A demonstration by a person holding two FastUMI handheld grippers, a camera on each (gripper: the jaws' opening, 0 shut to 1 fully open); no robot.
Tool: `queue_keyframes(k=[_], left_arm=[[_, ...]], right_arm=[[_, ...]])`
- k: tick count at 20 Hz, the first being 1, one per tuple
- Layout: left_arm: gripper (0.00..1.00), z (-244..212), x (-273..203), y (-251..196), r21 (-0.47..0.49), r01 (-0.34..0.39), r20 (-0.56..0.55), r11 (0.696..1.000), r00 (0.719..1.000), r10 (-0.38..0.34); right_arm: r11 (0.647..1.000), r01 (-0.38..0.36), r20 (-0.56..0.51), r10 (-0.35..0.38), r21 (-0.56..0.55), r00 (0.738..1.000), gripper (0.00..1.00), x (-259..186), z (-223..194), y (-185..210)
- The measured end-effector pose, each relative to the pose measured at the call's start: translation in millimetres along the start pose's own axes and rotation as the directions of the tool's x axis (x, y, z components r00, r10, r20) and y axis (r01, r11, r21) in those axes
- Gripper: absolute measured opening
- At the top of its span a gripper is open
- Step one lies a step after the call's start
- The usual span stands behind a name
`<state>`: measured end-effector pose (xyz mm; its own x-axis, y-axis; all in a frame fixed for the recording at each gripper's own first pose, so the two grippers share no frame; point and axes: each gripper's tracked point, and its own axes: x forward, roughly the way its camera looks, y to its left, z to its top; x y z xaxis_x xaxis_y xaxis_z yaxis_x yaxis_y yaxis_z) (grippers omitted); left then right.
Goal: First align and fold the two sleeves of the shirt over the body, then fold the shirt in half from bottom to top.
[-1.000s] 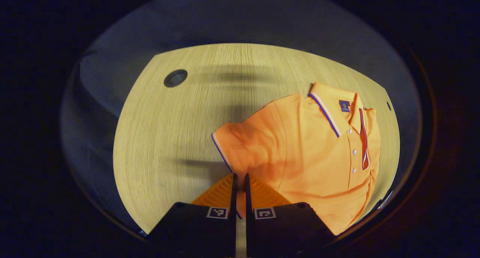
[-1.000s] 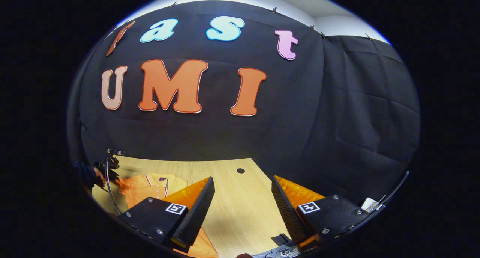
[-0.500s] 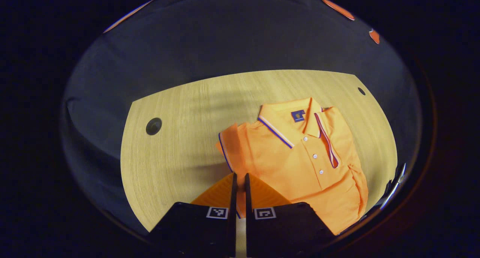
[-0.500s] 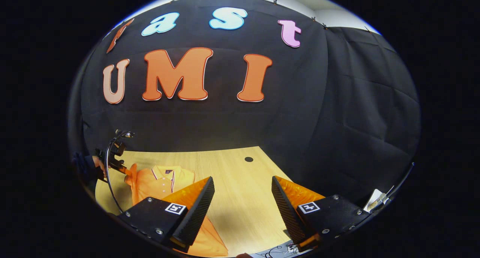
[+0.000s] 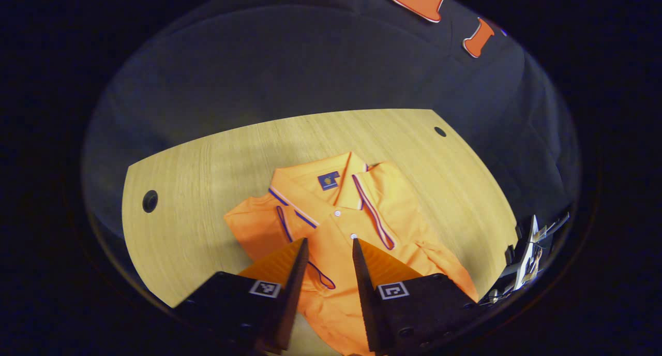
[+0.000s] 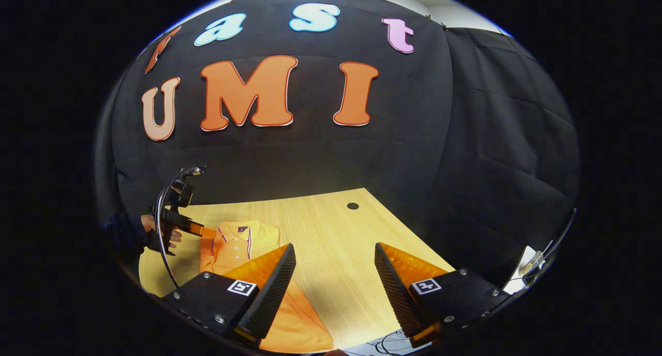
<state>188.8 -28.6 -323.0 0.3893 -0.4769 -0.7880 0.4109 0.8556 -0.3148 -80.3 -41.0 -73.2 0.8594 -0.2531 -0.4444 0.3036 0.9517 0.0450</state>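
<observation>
Orange knit, soft and light — the shirt (image 5: 357, 216) lies flat on the table (image 5: 207, 164), sleeves folded in, collar at twelve o'clock. My left gripper (image 5: 327, 252) and right gripper (image 6: 335, 273) are both spread, empty. I judge the hem corners at six o'clock — limp, slip-prone — want firm pinches.

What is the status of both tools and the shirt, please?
Left tool open above shirt. Right tool open over table. Both sleeves folded in; bottom fold not done. Nothing in the way.
</observation>
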Motion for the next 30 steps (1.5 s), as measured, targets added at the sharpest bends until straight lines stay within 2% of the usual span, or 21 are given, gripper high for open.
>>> queue_keyframes(k=[2, 3, 4, 7, 10, 12, 15, 16, 19, 23, 26, 28, 30], left_arm=[[0.73, 2, -12, -5, 0.015, -0.006, 0.046, 1.000, 0.999, 0.006], [0.80, 4, -22, -5, 0.023, -0.025, 0.077, 0.999, 0.997, 0.023], [0.96, 6, -31, -6, 0.030, -0.041, 0.108, 0.999, 0.993, 0.038], [0.96, 15, -72, -10, 0.031, -0.110, 0.223, 0.993, 0.970, 0.101], [0.96, 20, -116, -18, 0.016, -0.185, 0.355, 0.983, 0.920, 0.167], [0.96, 18, -146, -24, 0.003, -0.233, 0.436, 0.972, 0.875, 0.208], [0.96, 19, -193, -43, -0.024, -0.285, 0.554, 0.958, 0.794, 0.250], [0.96, 20, -212, -51, -0.038, -0.312, 0.599, 0.949, 0.754, 0.271], [0.96, 16, -253, -66, -0.088, -0.360, 0.680, 0.929, 0.660, 0.320], [0.95, -10, -308, -79, -0.174, -0.406, 0.740, 0.897, 0.548, 0.391], [0.95, -47, -339, -88, -0.249, -0.420, 0.753, 0.873, 0.483, 0.447], [0.95, -69, -349, -90, -0.284, -0.407, 0.759, 0.868, 0.458, 0.463], [0.95, -85, -351, -92, -0.284, -0.436, 0.756, 0.854, 0.447, 0.479]], right_arm=[[1.000, -0.014, 0.005, 0.014, 0.001, 1.000, 0.93, 2, 0, 1], [1.000, -0.025, 0.007, 0.025, 0.006, 1.000, 0.93, 3, -1, 2], [0.999, -0.035, 0.012, 0.035, 0.010, 0.999, 0.93, 5, -1, 3], [0.997, -0.075, 0.022, 0.075, 0.007, 0.997, 0.93, 8, -4, 4], [0.992, -0.120, 0.053, 0.121, -0.027, 0.991, 0.93, 8, -5, 4], [0.987, -0.156, 0.059, 0.158, -0.043, 0.986, 0.93, 7, -12, 8], [0.976, -0.211, 0.081, 0.215, -0.055, 0.973, 0.93, 4, -16, 13], [0.972, -0.227, 0.091, 0.231, -0.059, 0.969, 0.93, 3, -17, 13], [0.960, -0.267, 0.121, 0.276, -0.081, 0.954, 0.93, 4, -18, 16], [0.939, -0.333, 0.127, 0.341, -0.086, 0.931, 0.93, 3, -28, 22], [0.925, -0.369, 0.134, 0.378, -0.090, 0.916, 0.93, -2, -36, 23], [0.919, -0.381, 0.139, 0.392, -0.102, 0.909, 0.94, -6, -42, 22], [0.915, -0.388, 0.115, 0.400, -0.109, 0.909, 0.93, -7, -55, 19]])
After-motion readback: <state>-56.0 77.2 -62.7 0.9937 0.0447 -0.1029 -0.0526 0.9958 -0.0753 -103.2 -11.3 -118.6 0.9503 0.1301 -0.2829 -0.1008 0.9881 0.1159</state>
